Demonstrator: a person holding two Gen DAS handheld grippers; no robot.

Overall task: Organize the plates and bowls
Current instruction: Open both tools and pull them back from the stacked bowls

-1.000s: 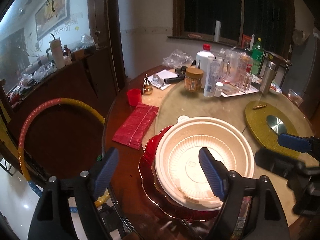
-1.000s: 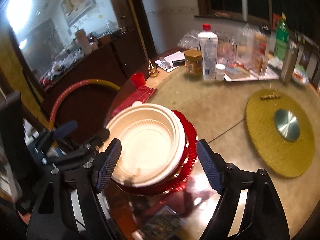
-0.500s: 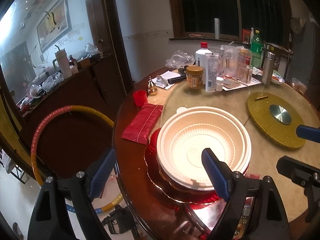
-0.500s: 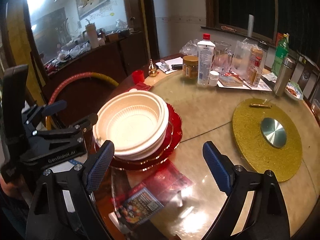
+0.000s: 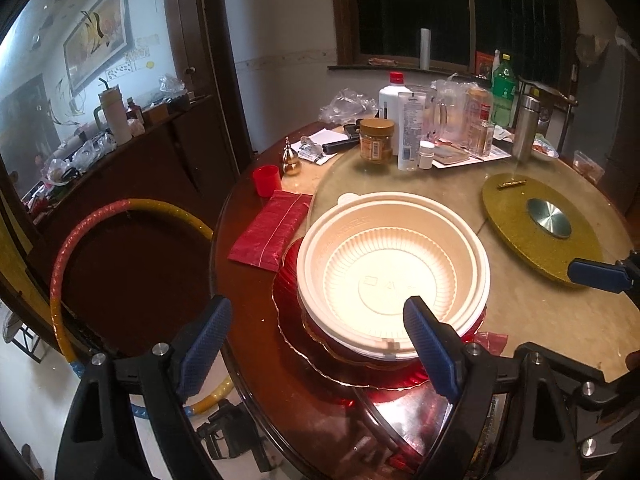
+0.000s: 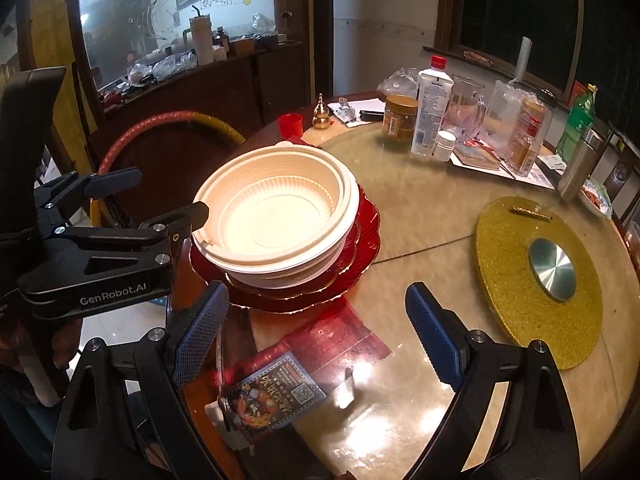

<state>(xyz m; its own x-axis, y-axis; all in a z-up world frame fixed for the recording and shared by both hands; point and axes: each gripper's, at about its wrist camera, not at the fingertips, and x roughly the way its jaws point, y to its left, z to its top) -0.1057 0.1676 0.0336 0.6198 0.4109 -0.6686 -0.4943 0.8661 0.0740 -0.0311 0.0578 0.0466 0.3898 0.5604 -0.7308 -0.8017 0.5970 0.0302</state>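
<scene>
The left gripper is held wide open, and nothing is squeezed by it. One of its blue fingers is seen in front of the near rim of the white bowls, and the other is out past the table edge, at about 9 o'clock from the bowls. Whether the rim is touched by that finger cannot be told. The right gripper is open wide too, with nothing between its fingers; only the glass top and a colourful packet are seen under it. In the right wrist view, the left gripper is found at 9 o'clock of the stack, with one tip right beside the bowl rim. The white bowls are nested one inside another and are set upright on red plates. The stack is placed near the edge of the round table, at about 7 o'clock on the table top. A red folded packet is laid just beside the stack at 10 o'clock, and a small red cup is stood a bit past it. A gold round mat is laid well apart at 3 o'clock. Bottles and jars are crowded together at the far side, at 12 o'clock.
</scene>
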